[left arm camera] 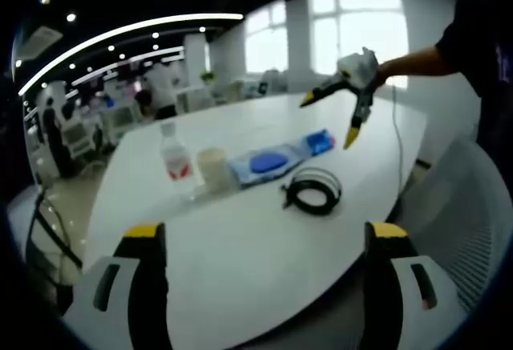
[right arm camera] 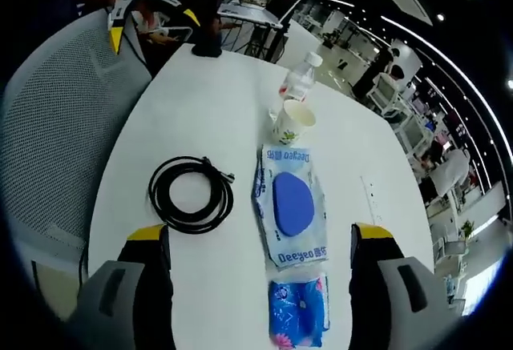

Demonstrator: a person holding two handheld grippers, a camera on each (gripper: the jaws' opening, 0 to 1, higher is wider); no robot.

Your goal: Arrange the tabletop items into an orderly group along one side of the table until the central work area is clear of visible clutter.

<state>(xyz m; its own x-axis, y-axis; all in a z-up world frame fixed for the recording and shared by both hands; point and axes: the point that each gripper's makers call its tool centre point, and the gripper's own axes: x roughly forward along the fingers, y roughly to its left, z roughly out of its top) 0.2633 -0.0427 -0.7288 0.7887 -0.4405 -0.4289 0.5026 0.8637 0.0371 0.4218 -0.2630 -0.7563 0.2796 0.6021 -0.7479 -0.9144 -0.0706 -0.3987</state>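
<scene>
On the white table (left arm camera: 240, 262) lie a coiled black cable (left arm camera: 314, 191), a blue wet-wipes pack (left arm camera: 268, 162), a small blue tissue packet (left arm camera: 321, 141), a paper cup (left arm camera: 214, 167) and a clear bottle with a red label (left arm camera: 175, 158). My left gripper (left arm camera: 266, 238) stands open at the near table edge with nothing between its jaws. My right gripper (left arm camera: 341, 118) hangs open above the table's far side, held by a hand. In the right gripper view the cable (right arm camera: 191, 193), wipes pack (right arm camera: 292, 204), tissue packet (right arm camera: 298, 311), cup (right arm camera: 293, 122) and bottle (right arm camera: 297, 82) lie below my open right gripper (right arm camera: 260, 242).
A grey mesh chair (right arm camera: 56, 126) stands against the table's edge, next to the cable. A white power cord (left arm camera: 396, 126) runs over the table's far edge. The left gripper (right arm camera: 148, 2) shows at the table's far end. Desks and people fill the office behind.
</scene>
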